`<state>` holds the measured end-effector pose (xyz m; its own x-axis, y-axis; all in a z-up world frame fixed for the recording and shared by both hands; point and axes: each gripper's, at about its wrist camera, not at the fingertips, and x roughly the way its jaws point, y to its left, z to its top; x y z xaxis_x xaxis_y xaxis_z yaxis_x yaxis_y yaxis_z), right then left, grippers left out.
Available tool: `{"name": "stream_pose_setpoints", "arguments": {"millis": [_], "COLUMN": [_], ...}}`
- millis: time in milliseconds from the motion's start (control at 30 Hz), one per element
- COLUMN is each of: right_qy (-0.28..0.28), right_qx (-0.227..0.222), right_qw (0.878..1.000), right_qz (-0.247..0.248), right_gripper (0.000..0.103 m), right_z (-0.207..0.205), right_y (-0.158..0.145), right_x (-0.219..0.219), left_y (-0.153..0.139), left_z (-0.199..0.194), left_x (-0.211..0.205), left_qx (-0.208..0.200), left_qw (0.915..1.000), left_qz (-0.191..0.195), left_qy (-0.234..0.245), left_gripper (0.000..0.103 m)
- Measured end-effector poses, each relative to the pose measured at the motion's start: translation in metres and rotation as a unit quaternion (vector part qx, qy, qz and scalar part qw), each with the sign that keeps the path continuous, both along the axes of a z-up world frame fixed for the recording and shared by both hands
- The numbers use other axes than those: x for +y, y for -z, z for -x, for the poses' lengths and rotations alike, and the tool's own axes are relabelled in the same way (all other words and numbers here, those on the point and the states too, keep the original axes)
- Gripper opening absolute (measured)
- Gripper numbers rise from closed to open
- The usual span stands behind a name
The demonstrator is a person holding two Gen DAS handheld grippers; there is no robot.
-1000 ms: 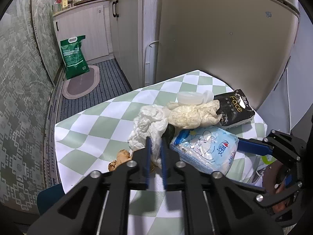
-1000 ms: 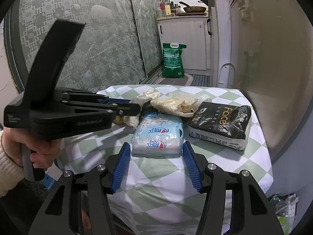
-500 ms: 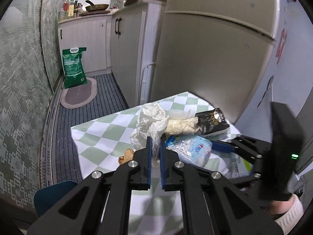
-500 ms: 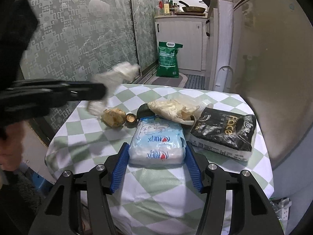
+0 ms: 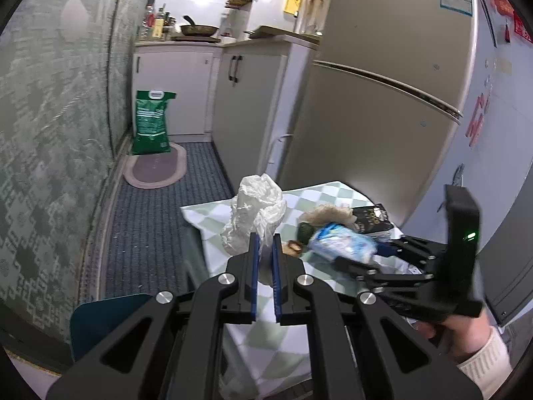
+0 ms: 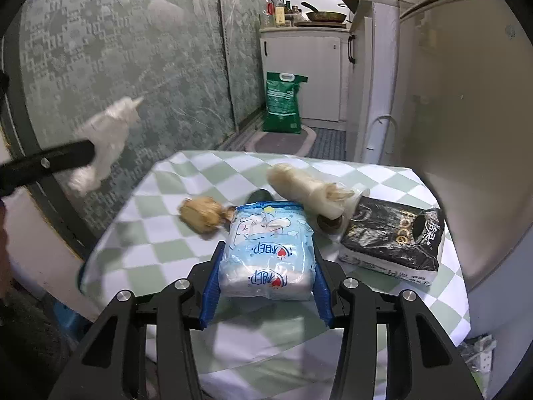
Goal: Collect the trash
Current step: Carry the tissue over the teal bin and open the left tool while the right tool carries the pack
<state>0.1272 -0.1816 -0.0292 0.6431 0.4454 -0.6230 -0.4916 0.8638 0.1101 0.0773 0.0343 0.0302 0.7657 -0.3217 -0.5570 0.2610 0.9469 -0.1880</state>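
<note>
The left claw [image 5: 264, 250] is clamping its blue-padded fingers on a crumpled white plastic bag [image 5: 255, 215], which is hanging in the air off the table's left edge; in the right wrist view the same bag [image 6: 106, 143] is showing blurred at far left, in front of the patterned green wall. The right claw [image 6: 266, 283] is gripping a light-blue printed soft plastic pack [image 6: 268, 251] from both sides, its blue fingers pressing against the pack's flanks while the pack is sitting near the front of the green-and-white checkered table [image 6: 160, 233].

Just left of the pack, a crumpled brown paper wad [image 6: 200, 215] is lying on the cloth. Behind the pack, a cream-coloured crumpled plastic wrapper [image 6: 306, 190] is stretching toward the right, touching a clear round plastic container [image 6: 359, 196] that is mostly hidden. A small dark rounded item [image 6: 258, 196] is peeking out between the pack and the wrapper; what it is cannot be told. To the right, a black tissue pack with pale lettering [image 6: 393, 240] is resting close to the table's right edge.

Farther off, a green sack with a white handle [image 6: 283, 101] is standing on the floor against white cabinets, beside an oval mat [image 5: 156, 168]. A beige two-door refrigerator [image 5: 376, 100] is standing directly behind the table.
</note>
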Motion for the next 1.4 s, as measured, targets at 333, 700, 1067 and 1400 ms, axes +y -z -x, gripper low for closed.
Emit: {"name": "stream_pose_setpoints", "arguments": {"millis": [333, 700, 1067, 1400], "right_qy": [-0.015, -0.059, -0.117, -0.148], "right_qx": [-0.044, -0.065, -0.032, 0.002], "right_qw": [0.999, 0.995, 0.992, 0.989], "right_qz": [-0.023, -0.037, -0.028, -0.025], "right_gripper": [0.047, 0.047, 0.047, 0.047], "right_z": [0.016, 0.027, 0.038, 0.036], "right_y": [-0.032, -0.044, -0.027, -0.007], "right_x": [0.02, 0.069, 0.148, 0.202], "left_y": [0.025, 0.091, 0.162, 0.206], "left_z": [0.011, 0.01, 0.011, 0.014], "left_x": [0.045, 0.093, 0.139, 0.171], "left_qx": [0.027, 0.108, 0.196, 0.258], "left_qw": [0.9979, 0.9886, 0.9719, 0.9549], "left_qz": [-0.021, -0.031, -0.035, -0.043], "left_qy": [-0.056, -0.099, -0.125, -0.14], "left_gripper": [0.008, 0.008, 0.008, 0.009]}}
